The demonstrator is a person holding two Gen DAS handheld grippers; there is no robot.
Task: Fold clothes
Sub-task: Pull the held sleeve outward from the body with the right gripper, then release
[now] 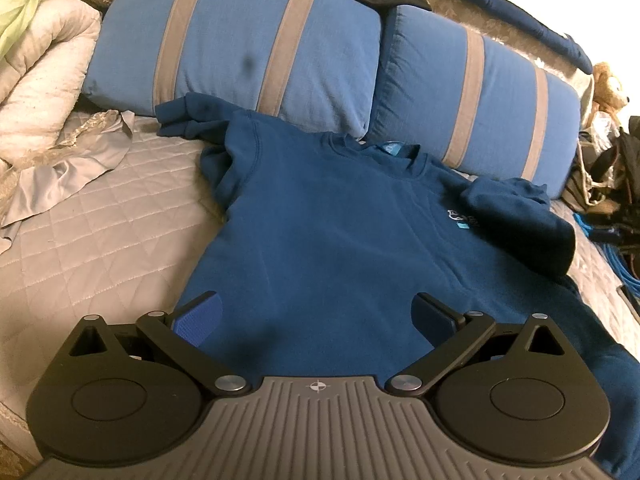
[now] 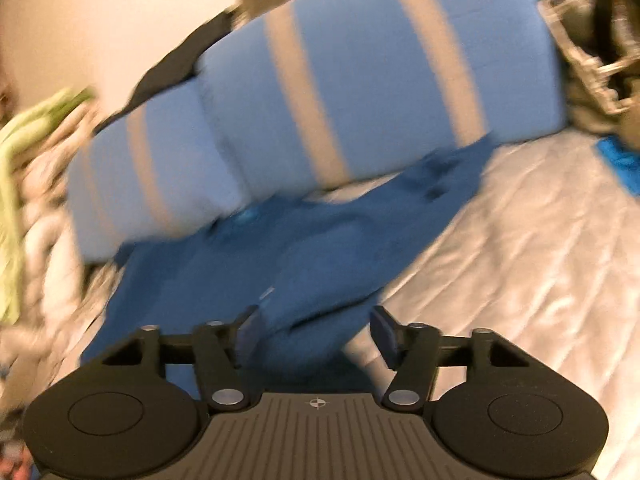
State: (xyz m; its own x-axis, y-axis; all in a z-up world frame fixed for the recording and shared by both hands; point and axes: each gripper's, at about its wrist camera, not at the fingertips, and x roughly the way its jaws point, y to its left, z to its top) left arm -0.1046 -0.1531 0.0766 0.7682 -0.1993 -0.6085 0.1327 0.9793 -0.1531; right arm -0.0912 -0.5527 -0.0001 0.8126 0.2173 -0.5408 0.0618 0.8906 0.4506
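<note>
So far my blue sweatshirt lies face-up on the bed against the pillows, one sleeve folded in. Both left tongs and right tongs gape empty; most folding remains.

Black gripper, blue pads, grey ribbed base.

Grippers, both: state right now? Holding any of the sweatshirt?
Left gripper: open, holding nothing, jaws apart above the blue sweatshirt.
Right gripper: open, pads clear of the sweatshirt fabric seen between them; view is blurred.
</note>
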